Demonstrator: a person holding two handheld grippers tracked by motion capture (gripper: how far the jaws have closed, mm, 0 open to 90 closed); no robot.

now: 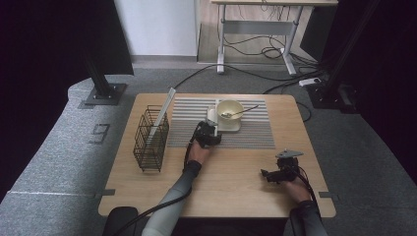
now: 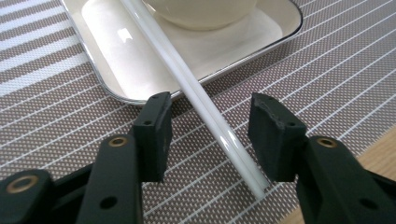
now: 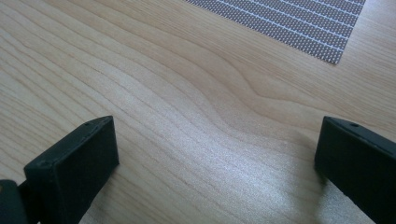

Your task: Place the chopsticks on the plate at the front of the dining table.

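Chopsticks [image 1: 216, 114], a white pair, are what I'm working on. From the high view they lie with their far ends leaning on the small tray [image 1: 235, 128] under the cream bowl [image 1: 230, 110], near ends on the striped placemat [image 1: 253, 133]. My left gripper [image 1: 209, 133] sits right at those near ends. A spoon [image 1: 240, 112] rests in the bowl. Off to the left stands a black wire basket [image 1: 150, 139] with a white flat stick in it. My right gripper [image 1: 281, 173] hovers well apart over bare wood near the surface's [image 1: 236, 184] front edge, doing nothing I can see.

From the left gripper view, the chopsticks [image 2: 205, 105] run diagonally from the tray [image 2: 116, 70] down across the placemat [image 2: 327, 65], passing between my jaws. The jaws stand apart, with a clear gap on either side of the pair; neither pad touches. I judge the setting-down done: the pair rests by the bowl [image 2: 201, 11] and I've let go. What's left here is to back the gripper away without nudging them.

From the right gripper view, jaws wide apart, nothing between them, just wood grain and a corner of the placemat [image 3: 299, 23]. I can't tell whether more cutlery remains to be laid.
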